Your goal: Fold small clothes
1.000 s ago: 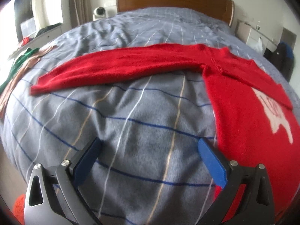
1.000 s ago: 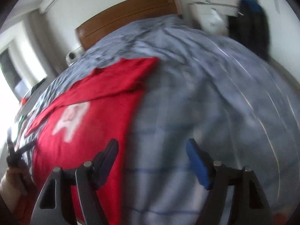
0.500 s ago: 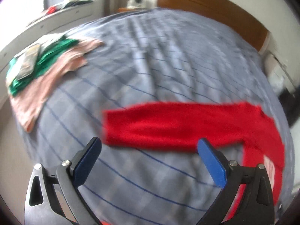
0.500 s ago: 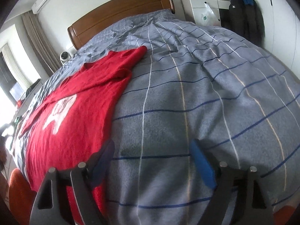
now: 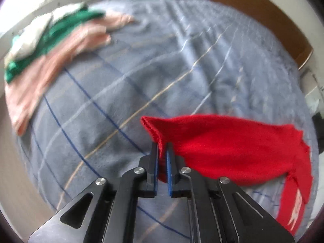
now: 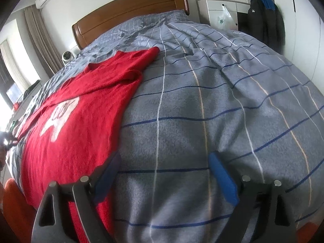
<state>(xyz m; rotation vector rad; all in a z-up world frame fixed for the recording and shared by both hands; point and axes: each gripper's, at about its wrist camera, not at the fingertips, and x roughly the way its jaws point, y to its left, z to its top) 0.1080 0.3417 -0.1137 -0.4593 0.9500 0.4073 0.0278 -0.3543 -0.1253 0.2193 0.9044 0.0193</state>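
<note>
A red sweater (image 6: 77,111) with a white motif lies spread on the grey striped bed cover (image 6: 222,101). In the left wrist view its left sleeve (image 5: 232,145) stretches to the right, and my left gripper (image 5: 162,149) is shut on the sleeve's cuff, with red fabric between the blue pads. My right gripper (image 6: 162,172) is open and empty, low over the bed cover just right of the sweater's lower edge. The sleeve on that side (image 6: 139,60) lies folded in over the chest.
A pile of pink, green and white clothes (image 5: 50,40) lies at the bed's far left. A wooden headboard (image 6: 131,12) stands at the back. A white cabinet (image 6: 220,14) and a dark hanging jacket (image 6: 263,22) are beyond the bed's right side.
My left gripper has swung left along the sleeve and closed on its cuff. My right gripper stays open and has settled near the sweater's hem.
</note>
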